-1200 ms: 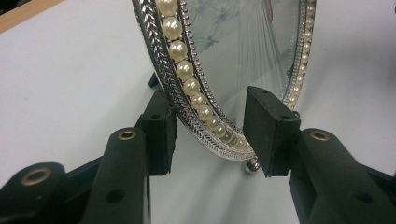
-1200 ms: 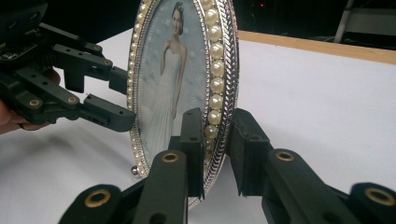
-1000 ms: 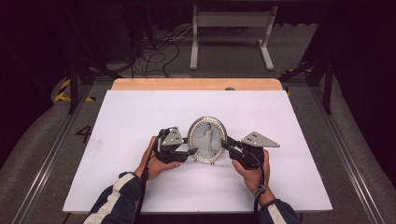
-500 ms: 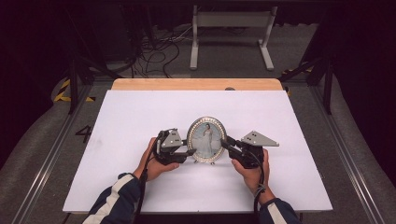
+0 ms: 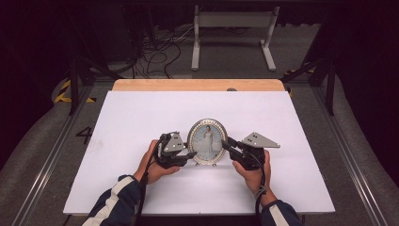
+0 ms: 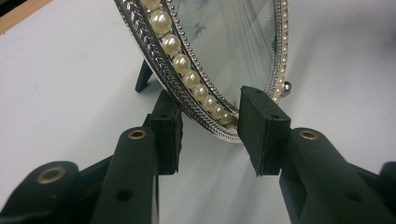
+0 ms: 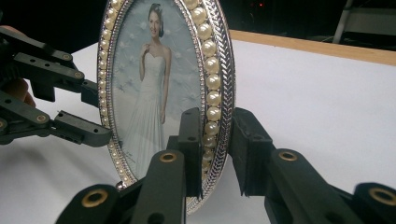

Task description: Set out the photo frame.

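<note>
High view: an oval picture frame [image 5: 207, 141] stands upright on the white table [image 5: 141, 117], nearer its front edge than its back, midway between the side edges. The right gripper [image 7: 215, 154] clamps the pearl-trimmed rim. The left gripper [image 6: 210, 135], jaws just closing, straddles the opposite rim, one pad clearly off it.

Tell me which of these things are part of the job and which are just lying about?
In the job:
- oval picture frame, standing upright
- left gripper, jaws astride the frame's rim, just been closing
- right gripper, clamped on the opposite rim

Lying about:
- white table
- cables on the floor
- metal stand behind
</note>
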The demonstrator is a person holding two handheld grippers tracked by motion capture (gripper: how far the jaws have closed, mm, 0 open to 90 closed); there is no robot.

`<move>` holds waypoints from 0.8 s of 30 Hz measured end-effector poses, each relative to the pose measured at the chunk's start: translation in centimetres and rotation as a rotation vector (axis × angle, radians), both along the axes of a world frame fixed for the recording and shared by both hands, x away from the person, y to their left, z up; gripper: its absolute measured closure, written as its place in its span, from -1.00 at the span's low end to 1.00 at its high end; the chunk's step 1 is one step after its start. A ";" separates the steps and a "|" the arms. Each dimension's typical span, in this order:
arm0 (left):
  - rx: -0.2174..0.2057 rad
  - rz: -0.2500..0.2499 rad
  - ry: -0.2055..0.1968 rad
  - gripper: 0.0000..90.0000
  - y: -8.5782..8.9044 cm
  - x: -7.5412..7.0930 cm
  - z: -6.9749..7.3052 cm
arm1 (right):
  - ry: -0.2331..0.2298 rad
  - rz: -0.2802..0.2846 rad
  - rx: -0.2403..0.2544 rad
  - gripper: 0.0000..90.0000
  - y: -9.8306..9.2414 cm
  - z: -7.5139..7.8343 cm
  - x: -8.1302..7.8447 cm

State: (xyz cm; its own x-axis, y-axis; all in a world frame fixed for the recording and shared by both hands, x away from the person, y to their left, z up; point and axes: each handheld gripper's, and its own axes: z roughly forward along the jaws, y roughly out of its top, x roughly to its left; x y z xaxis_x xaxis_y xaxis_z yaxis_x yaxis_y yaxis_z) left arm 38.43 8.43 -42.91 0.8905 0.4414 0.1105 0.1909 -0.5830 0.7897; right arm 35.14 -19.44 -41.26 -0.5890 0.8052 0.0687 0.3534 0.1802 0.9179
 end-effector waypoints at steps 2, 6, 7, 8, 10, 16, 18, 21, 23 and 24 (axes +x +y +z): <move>-0.003 -0.001 0.004 0.34 0.0 0.0 0.0 | -0.005 0.002 -0.003 0.67 0.1 0.0 0.0; -0.012 -0.002 0.004 0.35 0.0 0.1 -0.1 | -0.009 0.002 -0.010 0.66 0.1 0.0 -0.1; -0.013 -0.002 0.005 0.35 0.0 0.1 -0.1 | -0.009 0.002 -0.011 0.66 0.1 0.0 -0.1; -0.014 -0.001 0.006 0.35 0.0 0.1 -0.1 | -0.009 0.003 -0.013 0.66 0.1 0.0 -0.1; -0.015 -0.004 0.008 0.35 0.1 0.2 -0.1 | -0.013 0.001 -0.019 0.66 0.2 0.0 -0.1; -0.016 -0.010 0.007 0.35 0.1 0.2 -0.2 | -0.010 0.000 -0.036 0.64 0.2 -0.1 -0.2; -0.015 -0.011 0.006 0.35 0.1 0.2 -0.2 | -0.010 0.001 -0.038 0.64 0.3 -0.1 -0.2; -0.015 -0.013 0.006 0.35 0.1 0.2 -0.2 | -0.009 -0.001 -0.045 0.63 0.3 -0.1 -0.2; -0.014 -0.009 0.004 0.35 0.1 0.2 -0.1 | -0.009 -0.001 -0.046 0.63 0.3 -0.1 -0.2; -0.013 -0.009 0.002 0.35 0.1 0.2 -0.1 | -0.008 -0.001 -0.046 0.63 0.3 -0.1 -0.2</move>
